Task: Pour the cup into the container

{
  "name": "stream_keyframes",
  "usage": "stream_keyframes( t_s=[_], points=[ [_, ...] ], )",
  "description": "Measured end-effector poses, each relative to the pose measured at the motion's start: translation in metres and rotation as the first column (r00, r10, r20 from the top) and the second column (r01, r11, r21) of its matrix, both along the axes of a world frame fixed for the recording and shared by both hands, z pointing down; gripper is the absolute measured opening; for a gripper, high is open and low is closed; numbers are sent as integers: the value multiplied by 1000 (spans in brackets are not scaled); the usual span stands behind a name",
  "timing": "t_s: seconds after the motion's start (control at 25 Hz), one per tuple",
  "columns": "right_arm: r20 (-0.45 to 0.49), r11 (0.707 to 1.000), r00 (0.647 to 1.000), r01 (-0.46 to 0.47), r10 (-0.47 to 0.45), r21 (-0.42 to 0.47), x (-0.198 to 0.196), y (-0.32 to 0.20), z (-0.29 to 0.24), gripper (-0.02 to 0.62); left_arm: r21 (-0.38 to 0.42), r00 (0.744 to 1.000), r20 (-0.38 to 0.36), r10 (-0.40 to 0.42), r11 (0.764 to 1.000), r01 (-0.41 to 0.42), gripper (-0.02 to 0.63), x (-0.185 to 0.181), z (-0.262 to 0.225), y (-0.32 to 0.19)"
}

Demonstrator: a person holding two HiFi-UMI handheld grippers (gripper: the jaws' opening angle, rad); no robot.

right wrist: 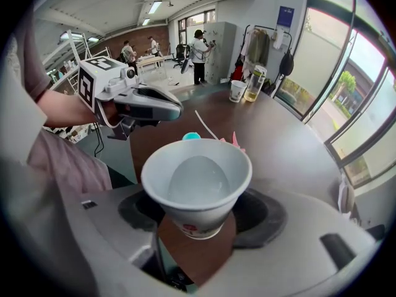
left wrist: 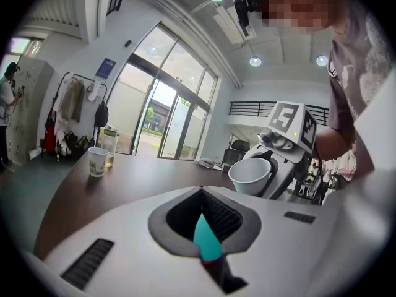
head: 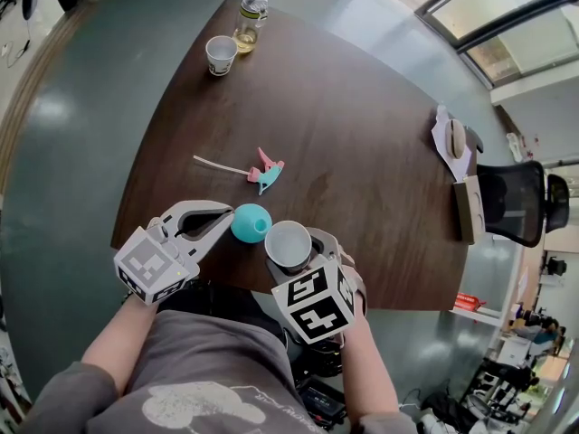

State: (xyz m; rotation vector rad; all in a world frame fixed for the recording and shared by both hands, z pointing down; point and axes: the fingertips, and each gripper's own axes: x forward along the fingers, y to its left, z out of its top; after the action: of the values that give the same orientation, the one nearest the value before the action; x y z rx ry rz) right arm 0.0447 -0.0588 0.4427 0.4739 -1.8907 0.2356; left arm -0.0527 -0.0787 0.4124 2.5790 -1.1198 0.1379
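- The right gripper (head: 294, 253) is clamped on the sides of a white paper cup (head: 288, 242). Its jaws stand wide around the cup, which is upright with its mouth up. In the right gripper view it seems to hold some clear liquid.
- The left gripper (head: 226, 222) has its jaws pressed together on a thin teal edge. This looks like the wall of the small round teal container (head: 251, 222), which it holds at the near edge of the dark brown wooden table (head: 362, 134).
- The container lies just left of the cup and slightly farther, rim almost against rim. The pour therefore looks like a tip to the left and away, over the cup's far-left lip.
- I cannot tell whether the container rests on the table or hangs just above it.
- Spilling is a risk, since the container's mouth looks smaller than the cup's.
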Motion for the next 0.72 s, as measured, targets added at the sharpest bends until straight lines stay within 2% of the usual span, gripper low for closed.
stream_keyframes(
  t_s=[0.72],
  points=[
    [-120,999,992,37,-38,-18,-3,-3,1,291,-6,1000,-10,24,1000,-25,6,1,4,-11]
  ],
)
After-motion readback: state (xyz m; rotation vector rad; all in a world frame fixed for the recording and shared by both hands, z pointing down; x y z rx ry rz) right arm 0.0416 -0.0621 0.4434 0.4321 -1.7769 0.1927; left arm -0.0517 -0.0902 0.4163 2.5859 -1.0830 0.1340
